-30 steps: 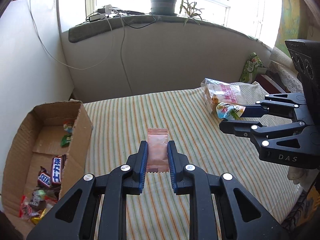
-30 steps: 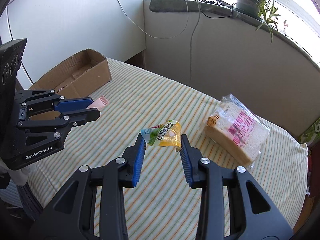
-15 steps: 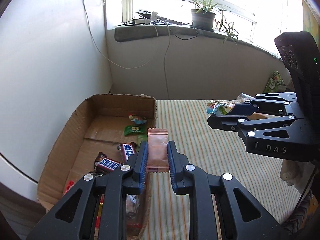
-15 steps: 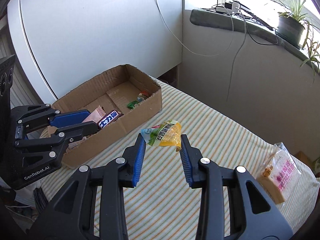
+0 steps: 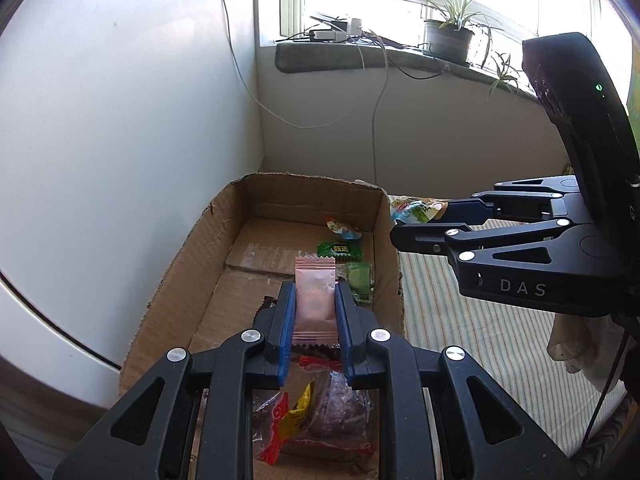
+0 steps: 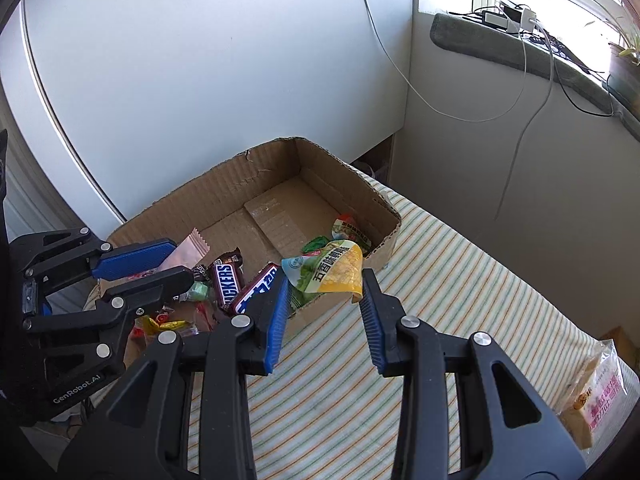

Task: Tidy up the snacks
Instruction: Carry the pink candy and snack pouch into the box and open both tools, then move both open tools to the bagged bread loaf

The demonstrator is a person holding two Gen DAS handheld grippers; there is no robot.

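- Left gripper point(image 5: 315, 307) pinches a pink sachet point(image 5: 314, 300) between nearly closed blue pads; right gripper point(image 6: 322, 294) clamps a green-yellow snack pouch point(image 6: 326, 267), jaws wider apart.
- Change: a second ago both grippers were over the middle of the striped tablecloth point(image 6: 460, 300); now both are at the cardboard box point(image 6: 280, 184) on the cloth's left end.
- Pink sachet now hangs over the box interior, above the wrapped candies; it looks ready to release.
- Pouch sits about over the box's right wall, partly inside, partly over the cloth; it likely needs a bit more travel inward.
- Box already holds Snickers bars point(image 6: 228, 284), green candies point(image 5: 340, 250) and mixed wrappers point(image 5: 304, 412) along the near end; far end of the floor is bare.
- Bread bag point(image 6: 596, 396) remains at the cloth's right edge, well apart from the box, not yet sorted.
- Judgement: two drops imminent, task partway done.
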